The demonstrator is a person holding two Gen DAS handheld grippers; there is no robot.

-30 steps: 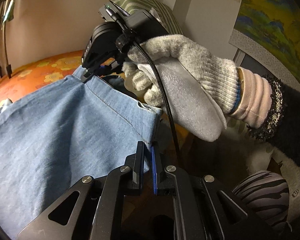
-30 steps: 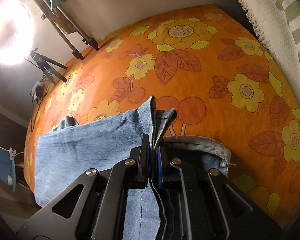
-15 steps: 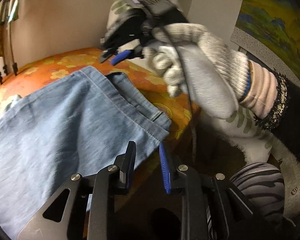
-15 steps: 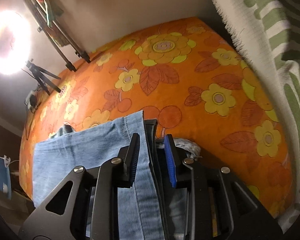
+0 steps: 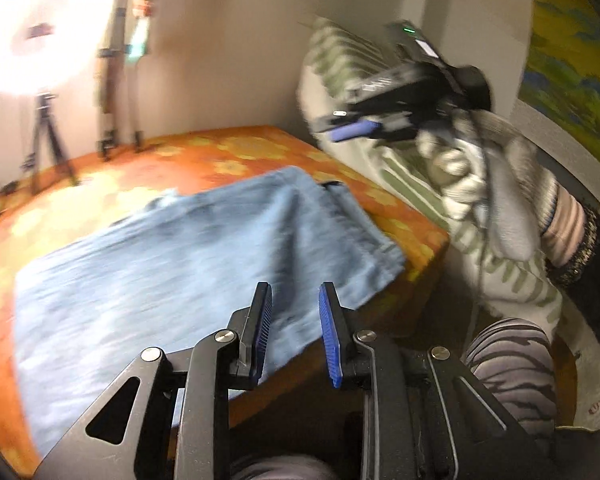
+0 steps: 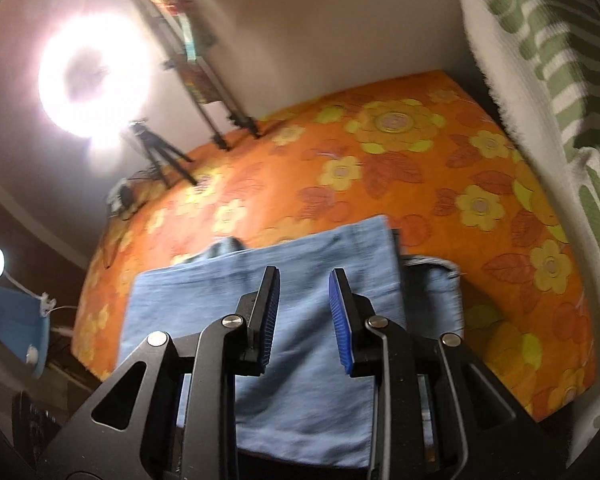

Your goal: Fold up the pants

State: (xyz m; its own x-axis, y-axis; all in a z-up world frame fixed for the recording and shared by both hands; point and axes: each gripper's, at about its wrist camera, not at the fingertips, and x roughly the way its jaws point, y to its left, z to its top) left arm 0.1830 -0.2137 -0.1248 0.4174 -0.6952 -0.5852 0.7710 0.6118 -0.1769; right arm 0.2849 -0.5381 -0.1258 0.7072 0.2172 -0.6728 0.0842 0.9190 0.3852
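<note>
- Denim, pale blue and folded over on itself, made up the pants (image 5: 188,256), which lay flat on the bed under its orange sheet printed with yellow flowers (image 6: 420,160); one edge of the pants reached the near side of the mattress, and a darker waistband edge peeked out at the far corner of the fold.
- Left tongs (image 5: 294,332), black with blue ribbed pads, stood a little apart with nothing between them; they had just been opening and hung above the near edge of the pants without touching the cloth.
- Right tongs (image 6: 304,312), the same black and blue pair, were likewise parted by a narrow gap and empty, having just opened, and hovered over the folded denim.
- From the left wrist camera, the right tongs showed up in a grey knitted glove (image 5: 496,184) above the far side of the bed, blurred, clear of the pants.
- Behind it a white pillow with green stripes (image 6: 548,64) leaned against the wall beside the bed.
- At the far end a bright ring light on a tripod (image 6: 92,76) glared, with more tripod legs beside it.
</note>
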